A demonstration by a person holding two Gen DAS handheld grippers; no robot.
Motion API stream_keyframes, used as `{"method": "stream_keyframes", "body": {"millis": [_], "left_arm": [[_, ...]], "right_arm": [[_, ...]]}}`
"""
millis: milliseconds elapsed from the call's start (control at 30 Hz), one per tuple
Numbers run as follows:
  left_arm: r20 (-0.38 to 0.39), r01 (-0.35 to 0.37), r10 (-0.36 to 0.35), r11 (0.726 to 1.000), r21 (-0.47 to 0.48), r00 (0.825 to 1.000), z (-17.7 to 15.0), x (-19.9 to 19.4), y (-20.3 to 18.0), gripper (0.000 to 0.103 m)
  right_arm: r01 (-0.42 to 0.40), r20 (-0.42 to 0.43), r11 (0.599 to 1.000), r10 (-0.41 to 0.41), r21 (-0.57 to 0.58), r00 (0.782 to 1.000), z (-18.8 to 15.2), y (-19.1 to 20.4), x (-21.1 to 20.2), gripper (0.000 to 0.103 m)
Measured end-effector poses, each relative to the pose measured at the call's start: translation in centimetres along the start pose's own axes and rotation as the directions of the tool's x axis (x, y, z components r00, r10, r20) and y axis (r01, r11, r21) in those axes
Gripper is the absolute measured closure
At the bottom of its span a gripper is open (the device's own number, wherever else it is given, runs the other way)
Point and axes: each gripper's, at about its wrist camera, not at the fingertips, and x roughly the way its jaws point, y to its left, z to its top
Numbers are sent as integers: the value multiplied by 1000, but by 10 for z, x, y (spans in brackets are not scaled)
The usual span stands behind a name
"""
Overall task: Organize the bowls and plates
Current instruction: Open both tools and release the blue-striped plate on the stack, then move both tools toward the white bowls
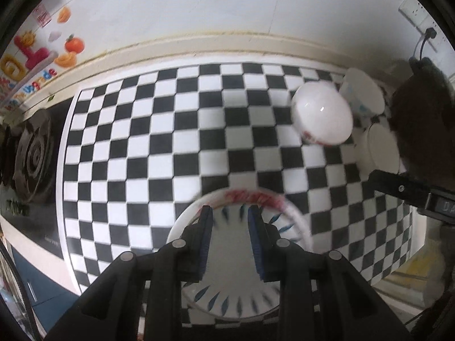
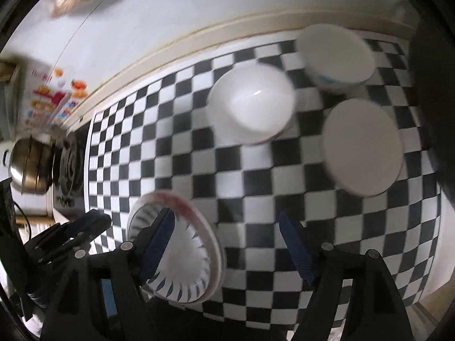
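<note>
Your left gripper [image 1: 230, 213] and right gripper [image 2: 224, 216] are matte black plastic, with ribbed blue finger pads [image 2: 295, 247] and round silver screws [image 1: 127, 255].

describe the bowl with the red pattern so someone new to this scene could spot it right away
Start at the checkered mat on the counter. Three white bowls cluster at its far right end; the bowl with the red pattern is the one nearest the mat's middle. It alone has red marks low on its outer wall: the blue-marked bowl sits behind it, and the plain bowl sits to its right.
</note>
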Motion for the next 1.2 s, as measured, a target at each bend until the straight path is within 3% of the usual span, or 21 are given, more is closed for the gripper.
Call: {"method": "stream_keyframes", "body": {"millis": [200,367,467,600,800,867,967,1033,1100,1200], "left_arm": [[-2,22,-22,999,23,1000,43,9,-26,79],[-76,74,-73,997,14,994,84,41,-44,79],[-149,130,-130,991,-12,980,105,68,-50,79],[-221,189,-196,981,-55,955,124,99,-56,79],[-291,188,-194,981,-48,937,141,141,-68,79],[-307,187,-190,982,-40,933,143,153,-71,79],[-290,160,-165,986,-39,943,138,151,-66,77],[-241,160,-167,986,-48,956,126,132,-57,77],[-171,129,-132,991,-26,976,105,103,-49,78],[-98,65,-66,998,-16,993,66,61,-35,78]], "right_arm": [[29,33,999,-30,40,999,32,-27,-11,25],[78,29,994,-80,76,996,65,-48,1,25],[80,9,993,-81,89,997,82,-55,18,26],[73,-30,993,-70,92,997,100,-61,39,37],[80,-104,992,-70,97,992,114,-67,74,59],[85,-127,992,-72,95,989,117,-68,84,61],[117,-144,988,-102,97,984,118,-71,91,67],[127,-130,988,-115,85,985,113,-68,83,67],[173,-102,984,-168,36,980,101,-57,70,66],[158,-62,987,-160,-40,985,70,-33,49,66]]}}
